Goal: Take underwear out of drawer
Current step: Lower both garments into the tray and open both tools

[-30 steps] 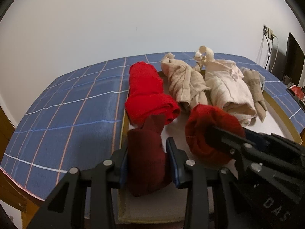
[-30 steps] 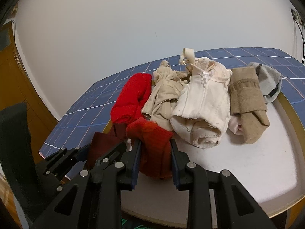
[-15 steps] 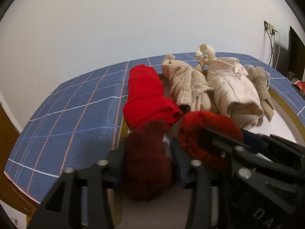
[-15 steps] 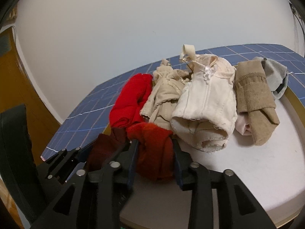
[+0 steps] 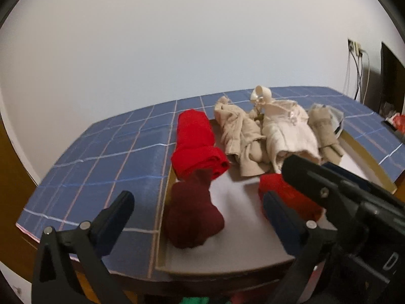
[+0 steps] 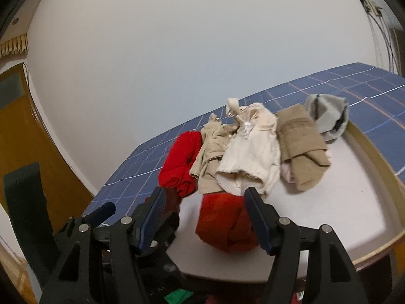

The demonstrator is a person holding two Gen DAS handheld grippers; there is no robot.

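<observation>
A shallow white tray (image 6: pixel 354 177) with a tan rim lies on a blue checked cloth (image 5: pixel 106 157); what the cloth covers cannot be told. All the underwear is in the tray. Along its far side runs a row of rolled pieces: a bright red roll (image 5: pixel 195 144) at the left, touching a beige bundle (image 5: pixel 238 136), then a cream piece (image 6: pixel 250 152) with a small bow, a tan folded piece (image 6: pixel 301 147), and a grey one (image 6: pixel 326 111) against the far right corner.

Nearer the front edge lie two more pieces, apart from each other. The maroon roll (image 5: pixel 192 217) sits at the tray's left edge, its far tip touching the bright red roll. The left gripper (image 5: pixel 200 217) has just been opening; its fingers (image 5: pixel 114 217) stand wide on either side of the maroon roll, clear of it. The orange-red roll (image 6: pixel 222 225) lies to the right on the white floor. The right gripper (image 6: pixel 205 215) has also just been opening; the orange-red roll lies between its fingers (image 6: pixel 255 217), the left one clear of it, the right one just beside or touching the cloth, I cannot tell which.
</observation>
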